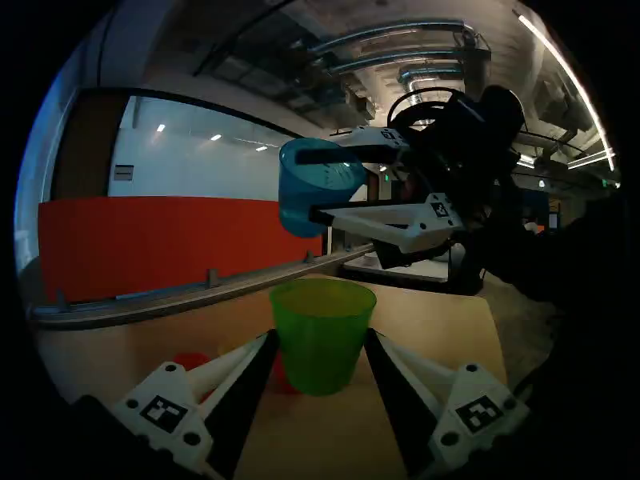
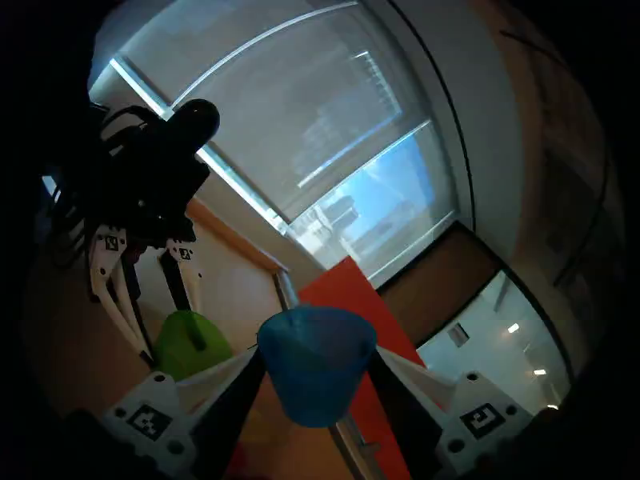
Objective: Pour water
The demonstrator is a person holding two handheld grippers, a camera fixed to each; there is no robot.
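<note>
left gripper (image 1: 320, 346) pinching green cup (image 1: 323, 340), a finger on each side wall, cup upright with mouth open upward, low over table (image 1: 448, 320); can't tell if its base rests on the wood or hangs just off it; judged: held as the receiver, steadied so it won't tip when the pour comes; right gripper (image 1: 310, 186) clamped on blue cup (image 1: 328, 192), raised above and behind the green cup, nearer the far table edge, cup tipped with its mouth turned toward the green cup's side; judged: the pour is set up or just starting, height gives a clear drop into the green mouth; no stream visible, can't tell any water level in either cup; blue cup looks not quite over the green rim, so spilling short onto the table is the risk; left gripper view gives the stacking of the two cups, plus small red objects (image 1: 190, 360) on the table just behind the green cup; right gripper view gives the blue cup's outer wall close up between its own fingers, the green cup lower and to the side in the other gripper, and a heavily tilted room, which fits a rolled wrist.
</note>
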